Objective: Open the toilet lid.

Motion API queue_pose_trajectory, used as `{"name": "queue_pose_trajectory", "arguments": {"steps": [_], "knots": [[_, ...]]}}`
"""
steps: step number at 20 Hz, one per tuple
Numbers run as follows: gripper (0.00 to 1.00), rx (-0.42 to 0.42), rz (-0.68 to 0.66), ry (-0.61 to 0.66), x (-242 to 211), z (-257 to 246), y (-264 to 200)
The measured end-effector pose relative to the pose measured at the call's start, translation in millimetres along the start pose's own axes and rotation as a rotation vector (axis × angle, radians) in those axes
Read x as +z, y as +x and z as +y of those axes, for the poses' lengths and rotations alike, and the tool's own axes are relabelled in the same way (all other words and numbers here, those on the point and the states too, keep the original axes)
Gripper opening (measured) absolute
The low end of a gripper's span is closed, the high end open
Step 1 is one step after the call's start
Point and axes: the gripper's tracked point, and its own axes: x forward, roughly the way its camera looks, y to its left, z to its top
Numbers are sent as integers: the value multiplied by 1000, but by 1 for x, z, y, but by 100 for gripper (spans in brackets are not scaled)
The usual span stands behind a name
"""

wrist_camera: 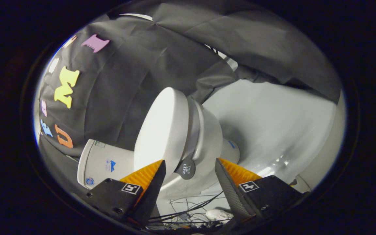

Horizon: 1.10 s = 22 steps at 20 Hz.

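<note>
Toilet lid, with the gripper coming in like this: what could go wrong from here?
1. The gripper is open, its fingers spread either side of the toilet lid's front edge and the dark round tag there. Closing on the tag alone might slip off it or tear it away.
2. The lid looks smooth and rounded, so a shallow pinch could slide off.
3. Loose cables lie below the fingers; dropping lower could snag them.

toilet tank (pixel 101 161) partly behind the lid (pixel 162 130); round tag's (pixel 185 169) print too small — bowl rim hidden
</note>
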Motion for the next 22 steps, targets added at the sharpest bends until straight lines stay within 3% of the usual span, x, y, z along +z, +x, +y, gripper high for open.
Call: {"name": "queue_pose_trajectory", "arguments": {"steps": [4, 8, 11, 15, 18, 22], "knots": [[83, -7, 35, -11, -8, -2, 19], [59, 6, 73, -26, -15, 4, 33], [35, 21, 81, -34, -16, 5, 33], [19, 86, 87, 90, -10, 6, 31], [14, 145, 100, 200, -10, 7, 31], [9, 152, 93, 220, -10, 8, 33]]}}
